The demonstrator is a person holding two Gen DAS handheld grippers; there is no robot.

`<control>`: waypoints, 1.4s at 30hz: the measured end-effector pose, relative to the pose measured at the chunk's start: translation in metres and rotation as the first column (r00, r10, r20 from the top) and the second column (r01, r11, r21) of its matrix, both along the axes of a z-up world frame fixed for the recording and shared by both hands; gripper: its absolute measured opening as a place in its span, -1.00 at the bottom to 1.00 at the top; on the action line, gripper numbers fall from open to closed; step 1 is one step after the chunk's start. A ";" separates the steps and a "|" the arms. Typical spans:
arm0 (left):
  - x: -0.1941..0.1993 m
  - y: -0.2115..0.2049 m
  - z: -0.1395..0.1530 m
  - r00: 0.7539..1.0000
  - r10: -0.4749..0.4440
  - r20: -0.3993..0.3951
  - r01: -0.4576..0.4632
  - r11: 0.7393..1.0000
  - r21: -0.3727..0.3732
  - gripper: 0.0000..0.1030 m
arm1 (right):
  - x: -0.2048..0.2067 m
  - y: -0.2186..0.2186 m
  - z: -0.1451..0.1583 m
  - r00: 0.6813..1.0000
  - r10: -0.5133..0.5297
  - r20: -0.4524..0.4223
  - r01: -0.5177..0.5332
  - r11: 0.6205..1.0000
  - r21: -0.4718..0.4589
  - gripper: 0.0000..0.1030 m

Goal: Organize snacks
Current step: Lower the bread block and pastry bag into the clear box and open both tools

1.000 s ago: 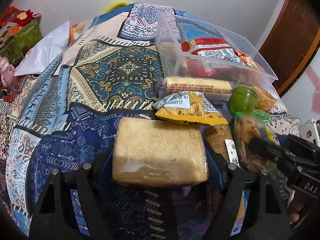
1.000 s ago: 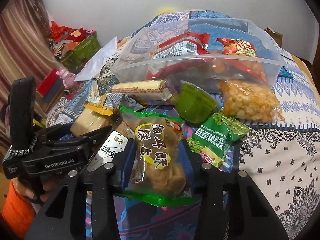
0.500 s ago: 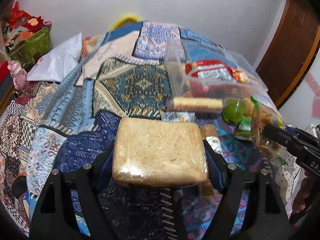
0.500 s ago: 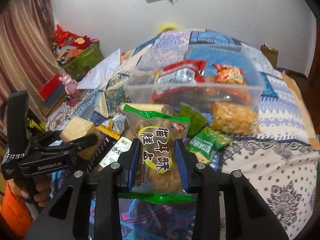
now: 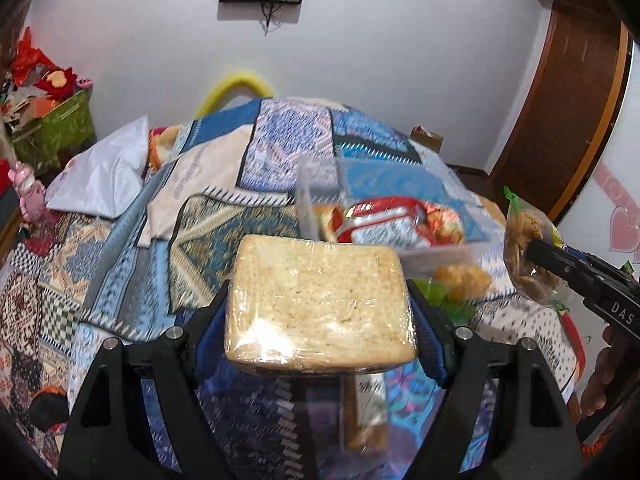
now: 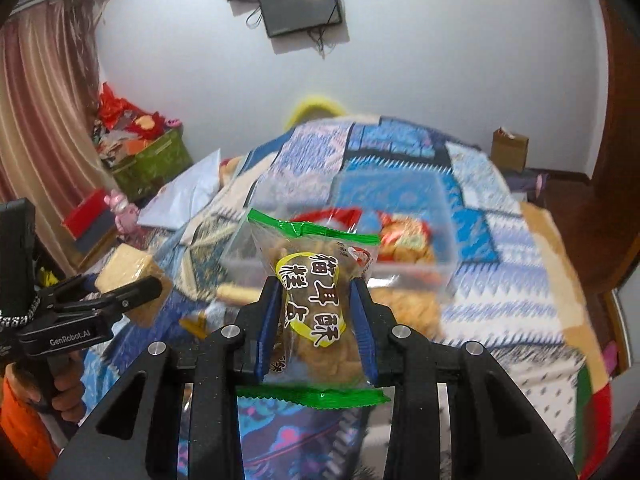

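Note:
My left gripper [image 5: 320, 312] is shut on a wrapped beige cake block [image 5: 320, 300] and holds it in the air above the patterned bedspread; it also shows in the right wrist view [image 6: 128, 276]. My right gripper [image 6: 316, 320] is shut on a clear green-edged bag of fried crisps [image 6: 316, 300], lifted above the bed; the bag also shows at the right of the left wrist view [image 5: 524, 256]. Beyond both stands a clear plastic box [image 6: 444, 220] [image 5: 308, 200] holding red snack packs [image 5: 384, 224].
Loose snacks lie on the bedspread before the box: an orange puff bag [image 5: 464, 276], a wafer pack [image 6: 236, 292] and a long brown packet [image 5: 366, 412]. A white pillow [image 5: 104, 172] lies far left. A green bin [image 6: 152, 160] stands by the curtain.
Both grippers have risen from the snack pile, carrying the cake block and the crisps bag up and back. The bed and box now look farther and lower.

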State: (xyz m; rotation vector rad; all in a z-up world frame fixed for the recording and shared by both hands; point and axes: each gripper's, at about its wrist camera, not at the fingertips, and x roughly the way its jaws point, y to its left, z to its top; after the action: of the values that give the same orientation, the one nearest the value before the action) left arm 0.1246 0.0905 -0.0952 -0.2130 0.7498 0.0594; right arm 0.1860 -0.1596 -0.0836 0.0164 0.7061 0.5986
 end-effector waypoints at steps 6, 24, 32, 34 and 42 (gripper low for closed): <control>0.035 -0.009 0.011 0.999 -0.017 0.029 0.017 1.000 0.004 0.53 | 0.021 -0.006 0.012 0.998 -0.043 0.044 0.043 0.999 0.002 -0.38; 0.150 -0.020 -0.031 0.998 -0.010 -0.059 0.007 0.999 -0.040 0.53 | 0.095 0.024 -0.016 0.999 -0.041 0.005 0.041 0.999 -0.034 -0.38; 0.191 -0.014 -0.056 0.994 0.020 -0.109 -0.025 0.999 -0.041 0.53 | 0.127 0.033 -0.040 0.997 -0.059 -0.051 0.056 0.997 -0.058 -0.38; 0.196 -0.014 -0.060 0.994 0.029 -0.104 -0.031 0.999 -0.025 0.53 | 0.135 0.035 -0.048 0.995 -0.073 -0.061 0.068 0.995 -0.072 -0.38; 0.208 -0.019 -0.062 0.994 0.022 -0.105 -0.023 1.000 -0.002 0.58 | 0.138 0.043 -0.056 0.996 -0.053 -0.077 0.045 0.994 -0.098 -0.32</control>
State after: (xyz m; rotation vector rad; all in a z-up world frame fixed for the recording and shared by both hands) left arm 0.3322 0.0716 -0.1571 -0.2228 0.8520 0.0913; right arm 0.3237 -0.1165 -0.1397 -0.0315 0.8090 0.5184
